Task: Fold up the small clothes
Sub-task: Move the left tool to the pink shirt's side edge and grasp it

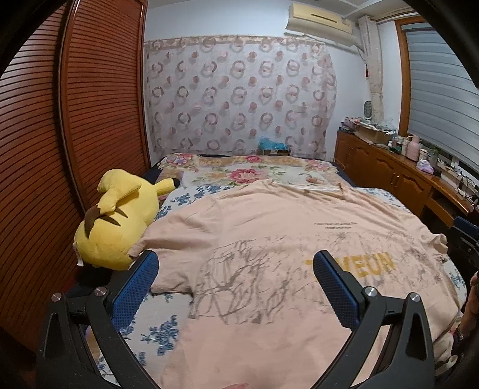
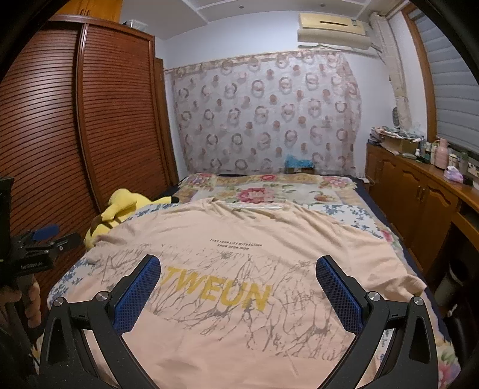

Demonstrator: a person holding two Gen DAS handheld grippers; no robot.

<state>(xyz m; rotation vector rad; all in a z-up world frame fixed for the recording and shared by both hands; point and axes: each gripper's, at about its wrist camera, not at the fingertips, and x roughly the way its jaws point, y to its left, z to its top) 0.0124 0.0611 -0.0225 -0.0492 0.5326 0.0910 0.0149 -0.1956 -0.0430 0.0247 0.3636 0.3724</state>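
Yellow plush toy (image 1: 116, 221) against peach T-shirt's (image 1: 269, 239) sleeve.

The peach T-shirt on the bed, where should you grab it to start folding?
Probably the left sleeve of the peach T-shirt, which lies flat and sticks out beside the yellow plush toy. Bring the open left gripper in from the left, pinching the sleeve's edge.

A home bedroom was shown: a bed (image 2: 344, 209) with floral bedding, a louvred wardrobe (image 2: 113, 119) at left, and a wall air conditioner (image 2: 332, 27) at upper right.
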